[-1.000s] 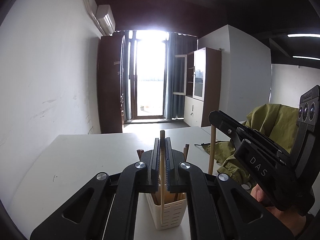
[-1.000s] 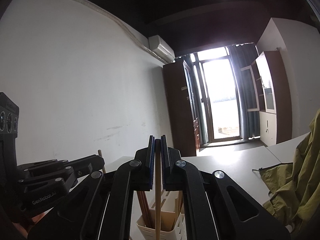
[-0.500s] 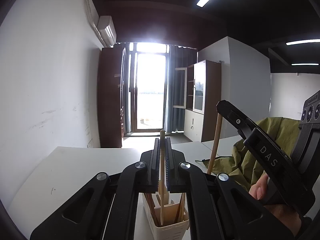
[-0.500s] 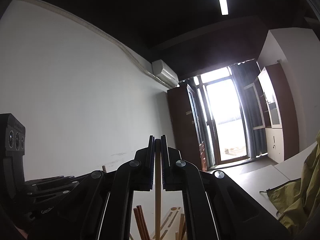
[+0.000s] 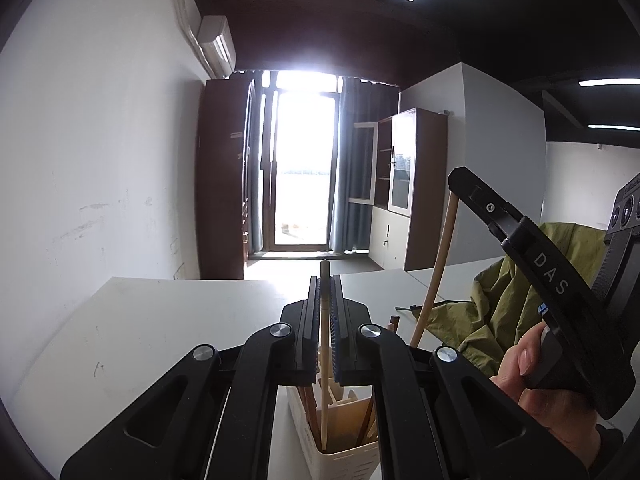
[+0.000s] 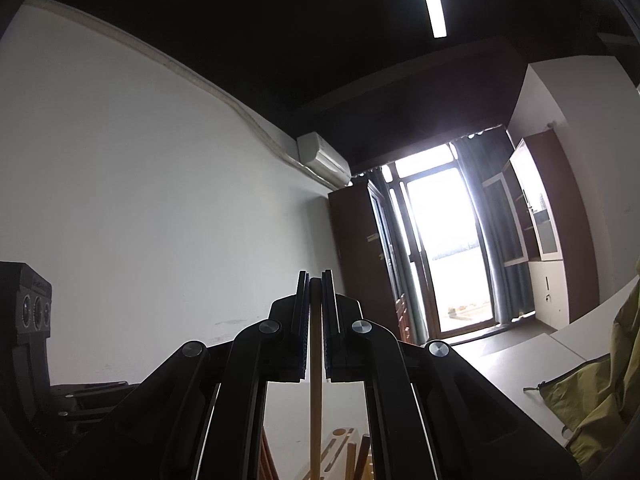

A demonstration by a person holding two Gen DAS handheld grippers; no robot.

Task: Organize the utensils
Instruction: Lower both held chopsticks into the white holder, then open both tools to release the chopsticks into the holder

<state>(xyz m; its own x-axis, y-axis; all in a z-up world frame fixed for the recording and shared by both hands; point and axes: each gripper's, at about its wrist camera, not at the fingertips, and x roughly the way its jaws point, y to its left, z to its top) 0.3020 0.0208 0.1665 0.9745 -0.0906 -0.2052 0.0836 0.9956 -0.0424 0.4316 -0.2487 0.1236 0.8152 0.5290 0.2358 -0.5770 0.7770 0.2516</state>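
My left gripper [image 5: 325,280] is shut on a pale wooden chopstick [image 5: 324,360] that stands upright, its lower end inside a white slotted utensil holder [image 5: 340,460]. Several wooden utensils [image 5: 352,404] stand in that holder. In the right wrist view my right gripper [image 6: 315,277] is shut on a darker wooden stick [image 6: 315,400] and points up toward the wall. That same stick [image 5: 436,272] shows in the left wrist view, leaning over the holder. A hand [image 5: 532,376] holds the right gripper's handle [image 5: 552,280]. The utensil tops [image 6: 340,444] show at the bottom edge.
The holder stands on a white table [image 5: 140,340] beside a white wall [image 5: 100,160]. An olive-green jacket [image 5: 500,308] lies on the table to the right. The left gripper's body [image 6: 32,320] fills the left edge of the right wrist view.
The right gripper has tilted upward with its stick, so the holder sank to the bottom of its view. The left gripper shifted slightly over the holder, still holding the chopstick.
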